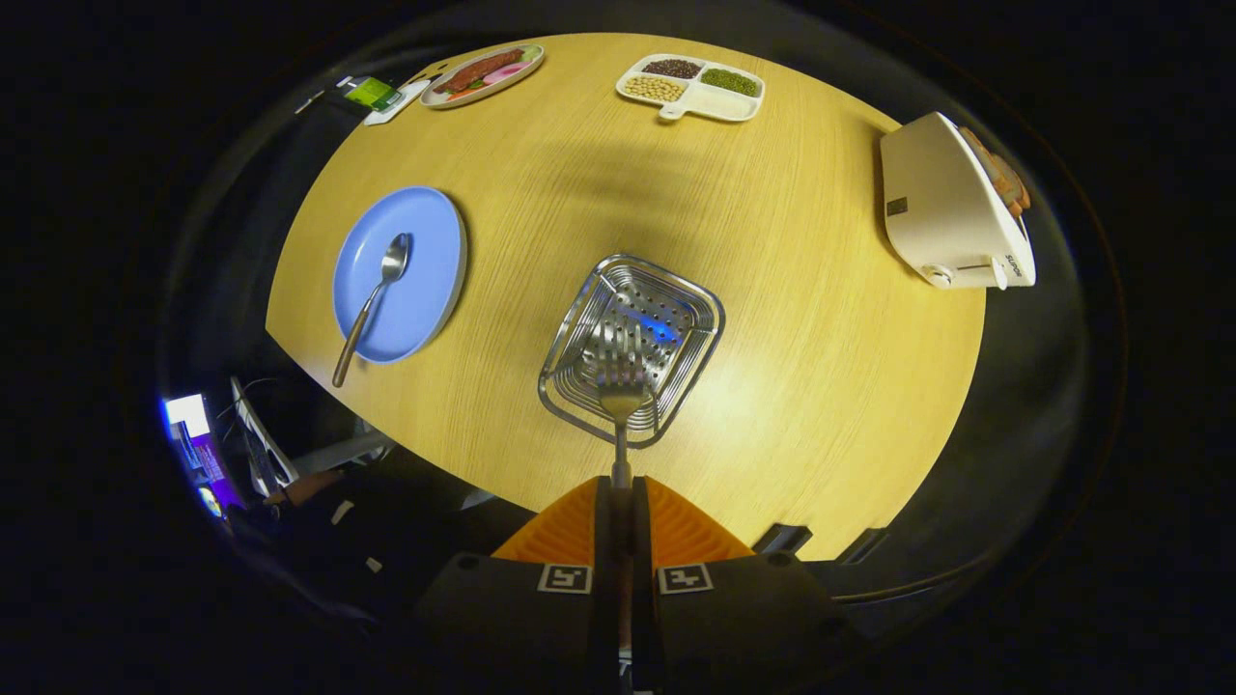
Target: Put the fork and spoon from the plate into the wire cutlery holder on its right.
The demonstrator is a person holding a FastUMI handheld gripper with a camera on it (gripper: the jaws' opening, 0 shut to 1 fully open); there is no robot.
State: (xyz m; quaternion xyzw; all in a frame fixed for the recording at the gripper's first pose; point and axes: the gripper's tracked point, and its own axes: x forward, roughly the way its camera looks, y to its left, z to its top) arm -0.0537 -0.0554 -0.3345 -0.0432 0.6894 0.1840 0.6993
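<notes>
My gripper [621, 497] is shut on the handle of a metal fork [621, 386], which sticks out ahead of the fingers with its tines over the near rim of the wire cutlery holder [676, 294]. The holder is a square steel basket with a perforated bottom, seen from above on the wooden table [772, 222]. To its left lies a round blue plate [425, 241]. On the plate rests a spoon [372, 299] with a brown handle that overhangs the plate's near edge.
A white toaster [951, 208] stands at the table's right edge. At the far side sit a white divided tray [693, 87] of beans and a plate of food [483, 74]. The table's near edge runs just beyond my fingers.
</notes>
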